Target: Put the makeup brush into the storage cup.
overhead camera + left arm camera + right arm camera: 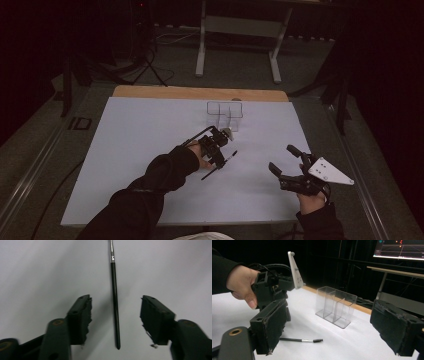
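A thin black brush point(220, 165) with a silver ferrule lies flat on the white table sheet point(140, 145). In the left gripper view the brush point(115, 302) runs lengthwise between the two jaws, touching neither. My left gripper point(223, 150) hovers straight above it, pointing down, open. In the right gripper view the brush's bristled tip point(318, 340) points right. My right gripper point(285, 159) stands open at the table's right, nothing between its jaws. A clear divided box point(225, 116) stands upright toward the back; the same box point(335, 306) appears beyond the right jaws.
A strip of wooden tabletop point(200, 93) shows behind the white sheet. A metal stand point(237, 35) is on the floor beyond the table. A lit screen point(399, 248) hangs at the upper right of the right gripper view.
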A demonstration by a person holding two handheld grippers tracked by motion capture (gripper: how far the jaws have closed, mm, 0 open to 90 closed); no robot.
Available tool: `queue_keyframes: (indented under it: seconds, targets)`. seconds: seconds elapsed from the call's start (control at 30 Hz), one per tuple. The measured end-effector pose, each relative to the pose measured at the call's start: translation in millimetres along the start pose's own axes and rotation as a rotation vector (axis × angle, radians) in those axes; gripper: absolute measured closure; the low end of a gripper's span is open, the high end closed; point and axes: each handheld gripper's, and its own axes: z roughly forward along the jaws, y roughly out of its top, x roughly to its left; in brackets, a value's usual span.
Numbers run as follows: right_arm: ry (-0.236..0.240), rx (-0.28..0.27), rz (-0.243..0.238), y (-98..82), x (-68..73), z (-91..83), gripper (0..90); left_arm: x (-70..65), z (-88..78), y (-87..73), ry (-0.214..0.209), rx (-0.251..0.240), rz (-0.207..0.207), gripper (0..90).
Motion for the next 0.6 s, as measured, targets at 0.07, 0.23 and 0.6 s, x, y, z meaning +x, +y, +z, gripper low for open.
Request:
queue_keyframes:
  seconds: [0.07, 0.23, 0.6]
  targets:
    - [0.001, -0.001, 0.002, 0.0, -0.1, -0.2, 13.9, -0.8, 2.3, 1.5, 0.006, 0.004, 0.0, 50.2]
    - [0.003, 0.0, 0.002, -0.3, -0.2, 0.5, 13.9, -0.6, 7.1, 6.0, -0.02, -0.002, -0.014, 59.0]
    - [0.003, 0.001, 0.002, -0.7, -0.4, 0.6, 13.9, -0.6, 23.4, 10.0, -0.022, 0.032, -0.048, 73.5]
